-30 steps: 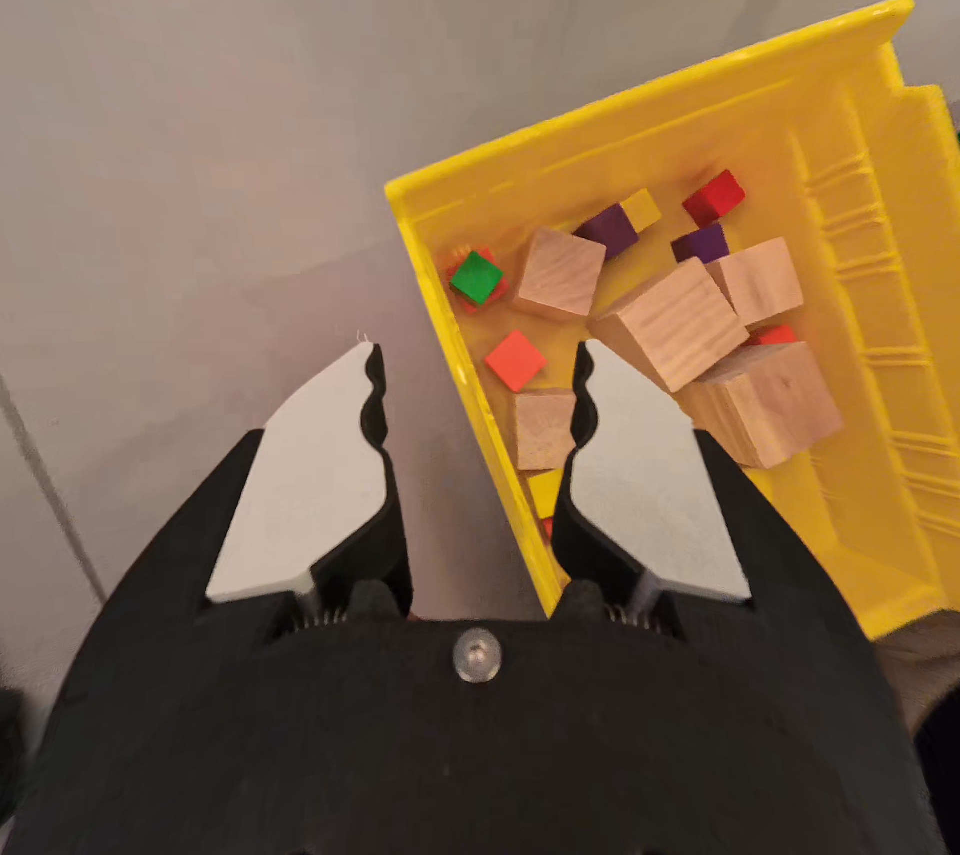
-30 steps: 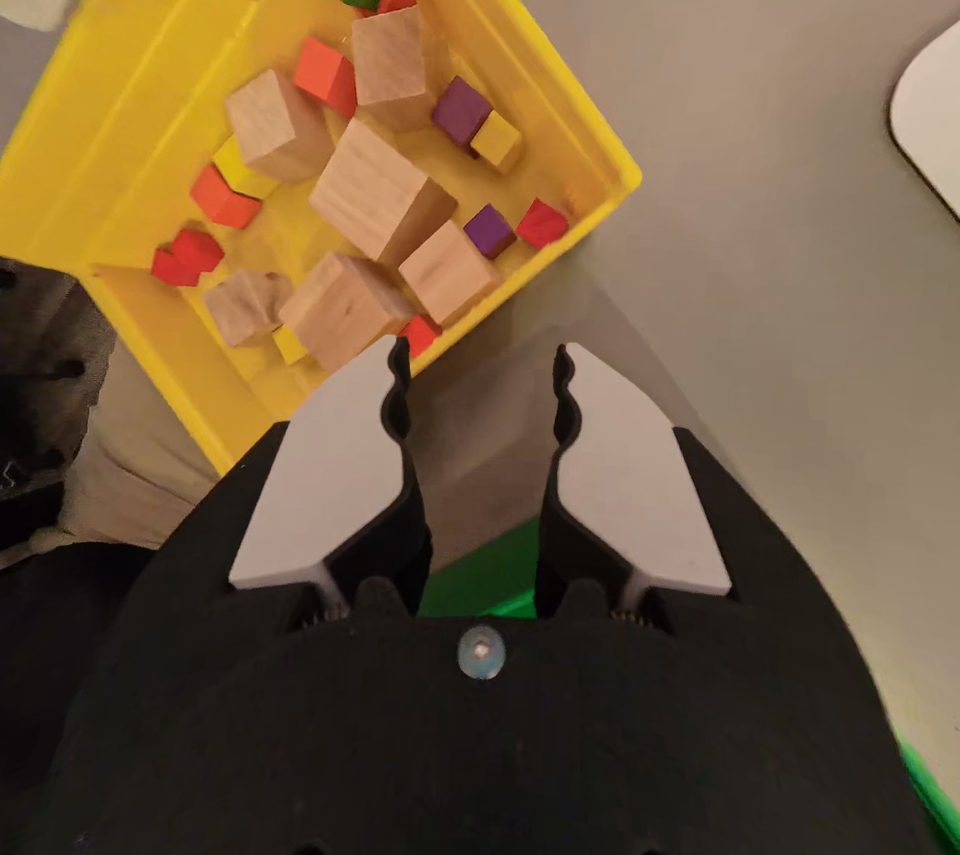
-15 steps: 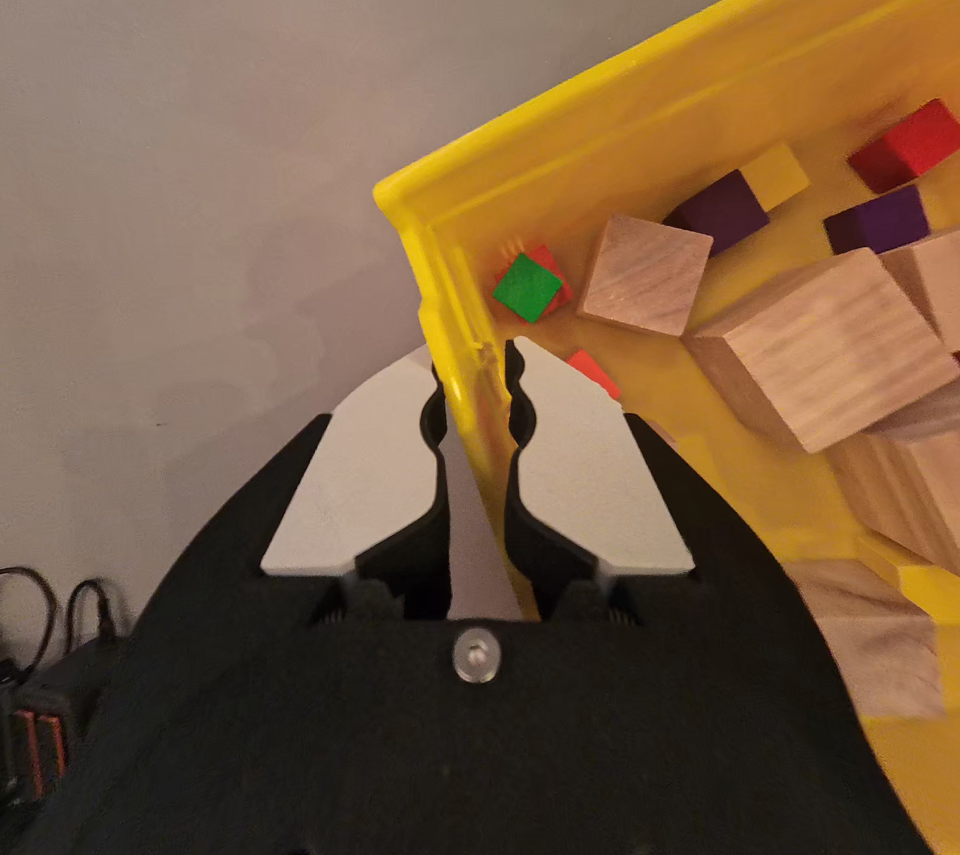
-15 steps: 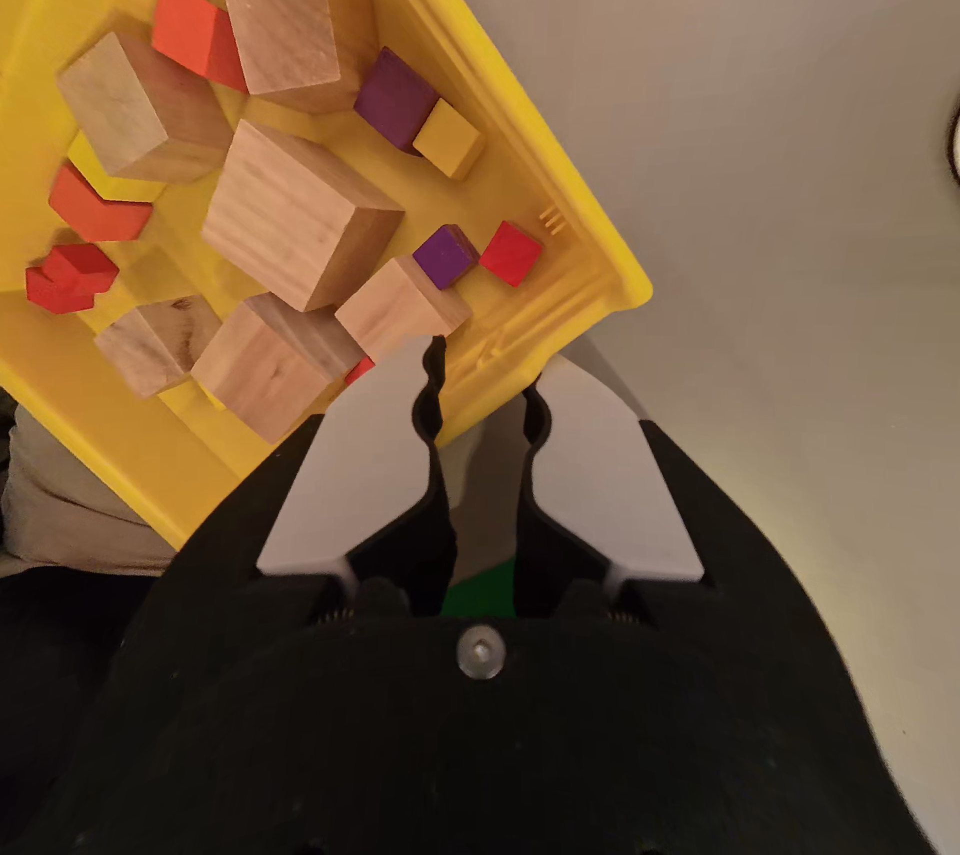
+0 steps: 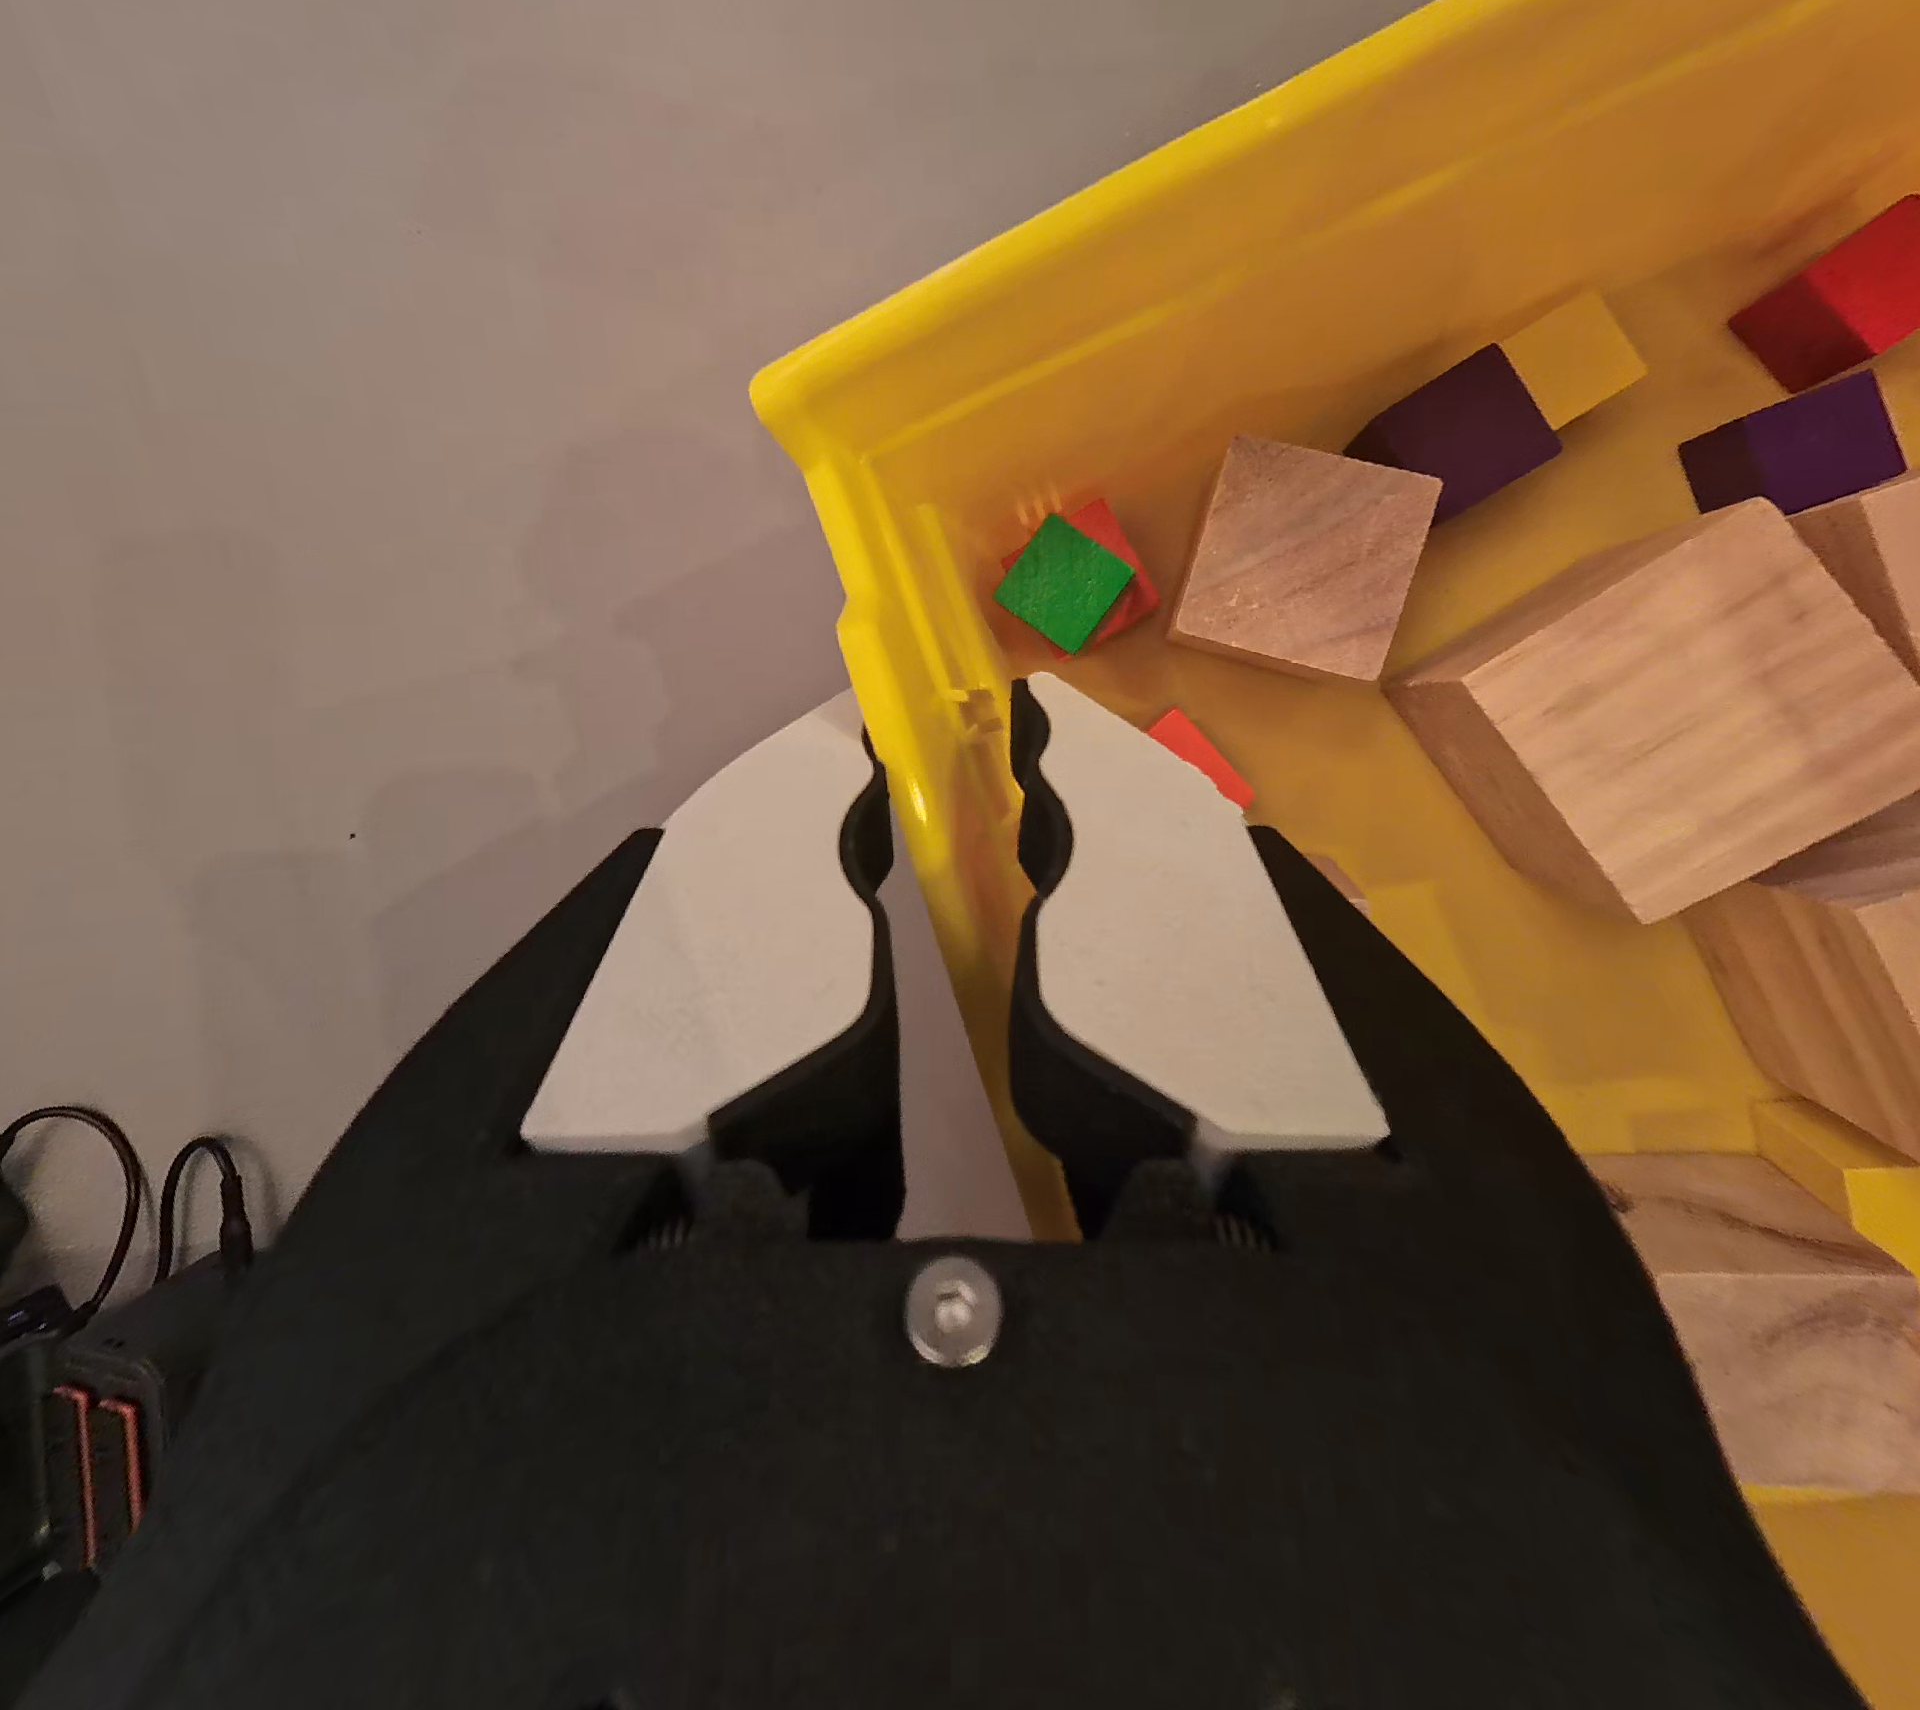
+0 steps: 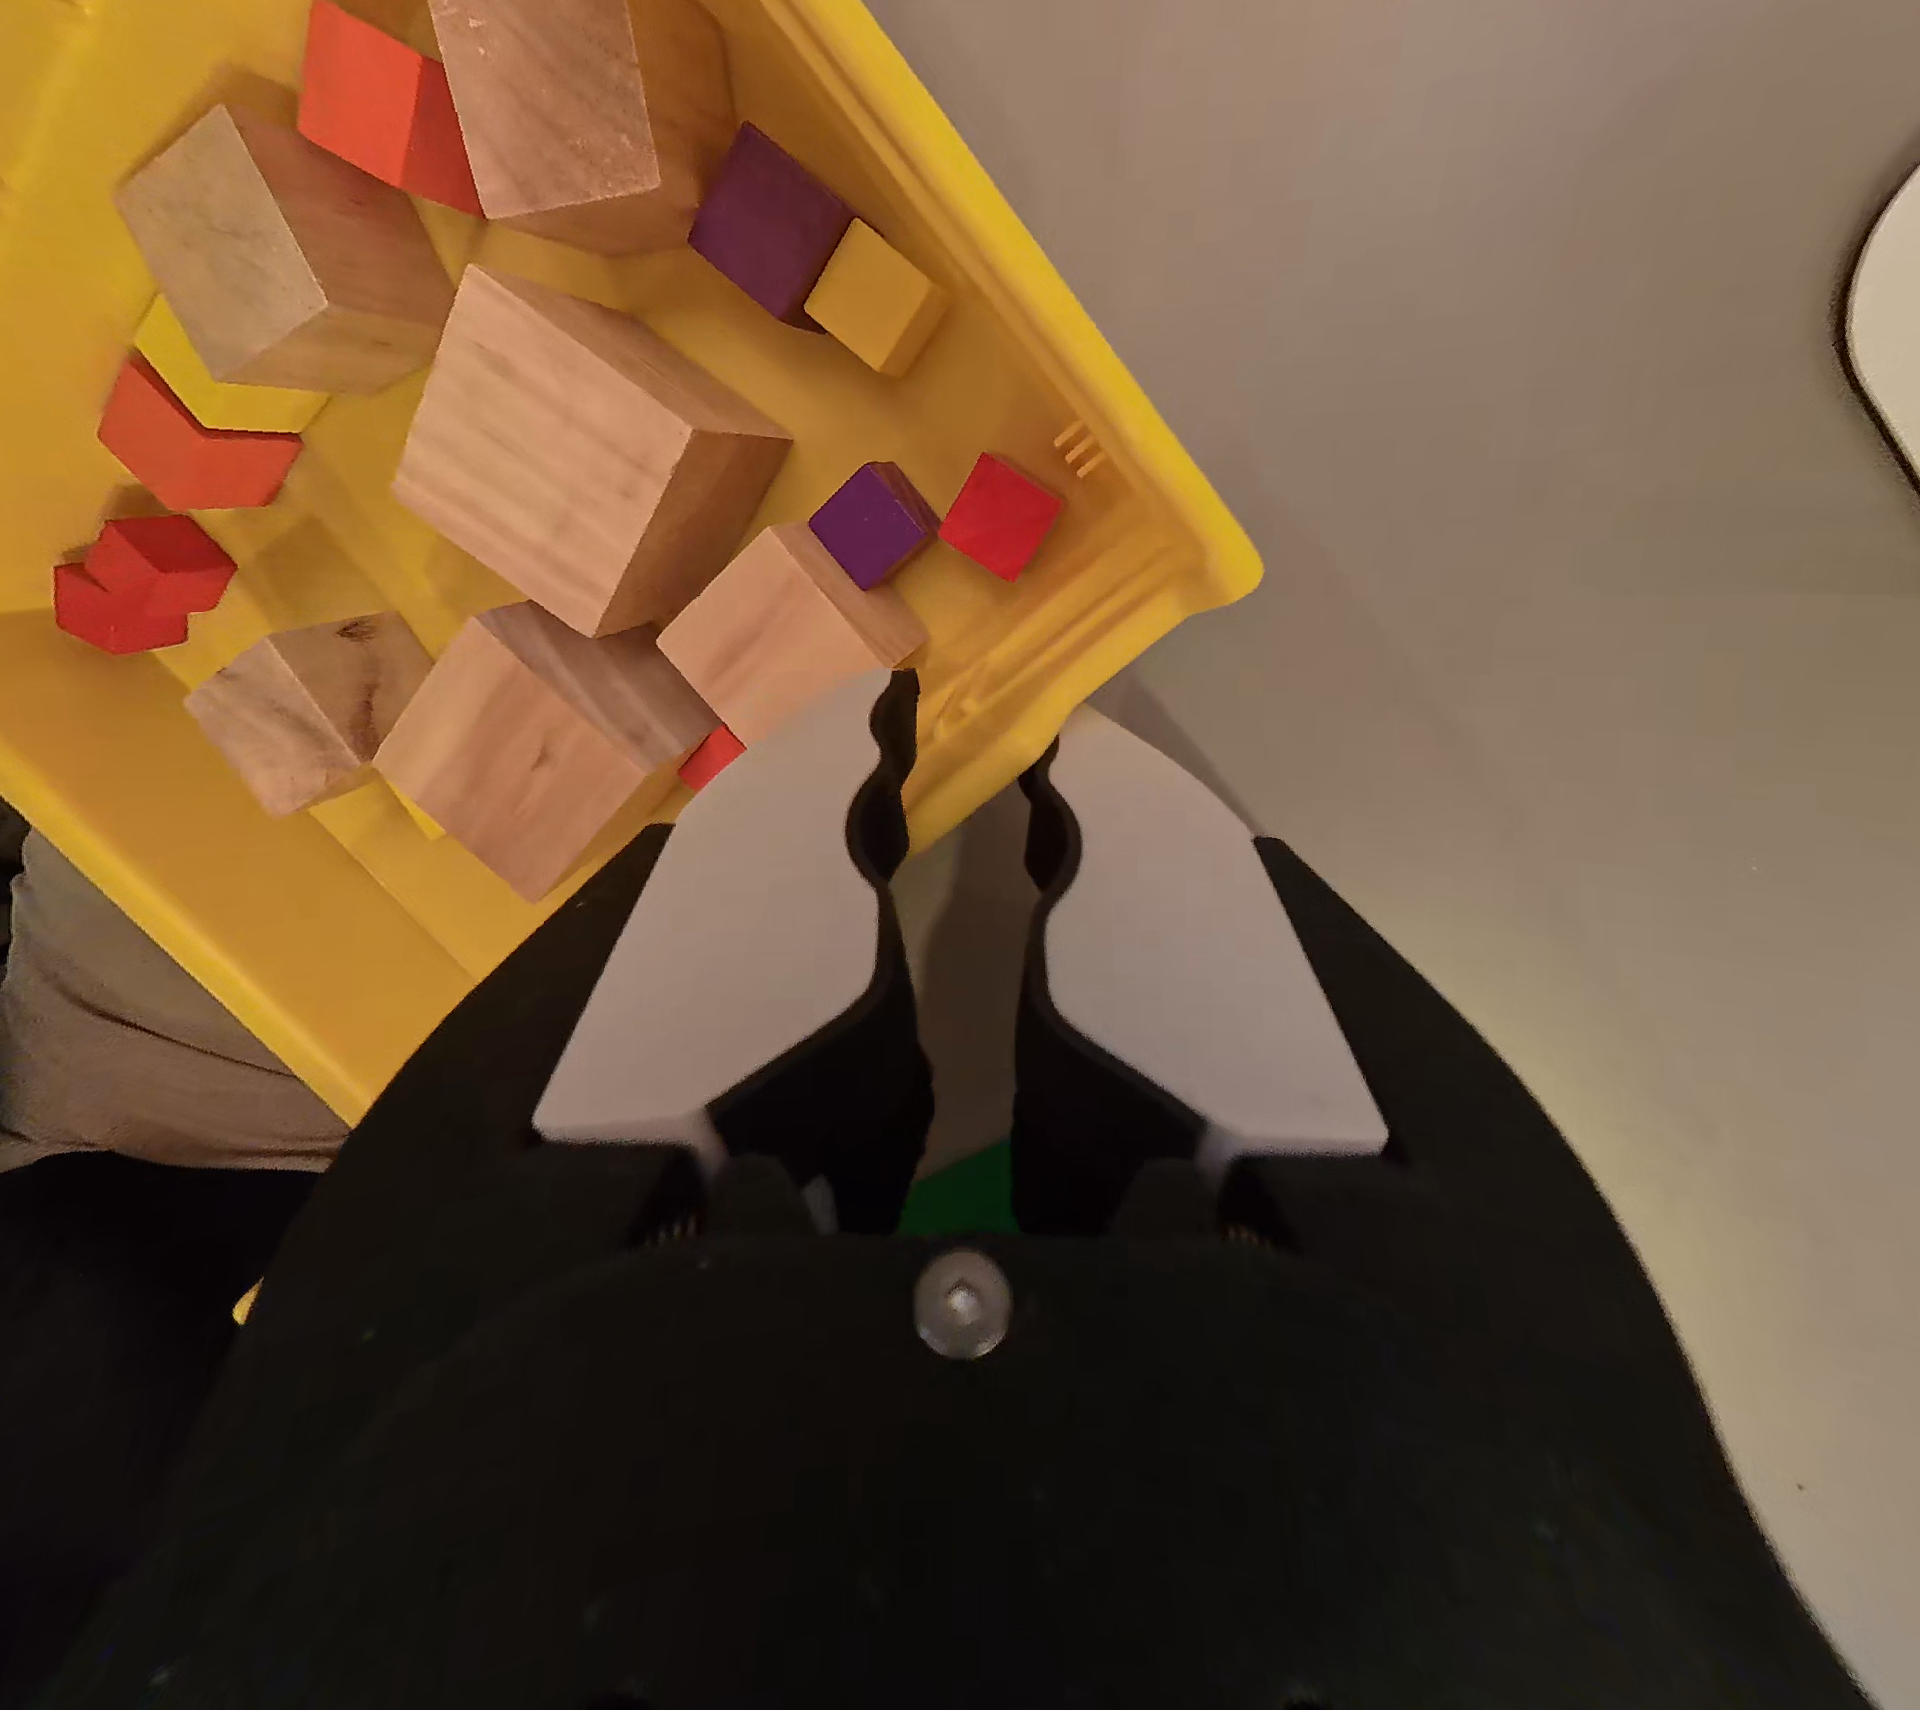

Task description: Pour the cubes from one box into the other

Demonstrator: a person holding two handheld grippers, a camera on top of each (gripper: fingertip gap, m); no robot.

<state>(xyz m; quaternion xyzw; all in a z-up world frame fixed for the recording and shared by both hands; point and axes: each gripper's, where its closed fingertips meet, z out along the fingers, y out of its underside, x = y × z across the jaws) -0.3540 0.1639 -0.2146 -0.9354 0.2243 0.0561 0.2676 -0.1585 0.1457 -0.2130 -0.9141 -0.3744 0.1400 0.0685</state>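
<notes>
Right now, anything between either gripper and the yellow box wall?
Nothing visible. The left gripper has the yellow box wall between its fingers, one inside, one outside. The right gripper straddles another wall the same way. Cubes lie close to both inner fingers. The green box barely shows beneath the right gripper.

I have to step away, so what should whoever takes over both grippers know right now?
Left hand-held gripper: shut on the yellow box, pinching one side wall.
Right hand-held gripper: shut on the opposite wall near a corner.
Cubes: all inside the yellow box, wooden and coloured, none poured.
Green box: just a sliver shows under the right gripper.
Done: both grips.
Left: carry over the green box, tip, empty.
</notes>
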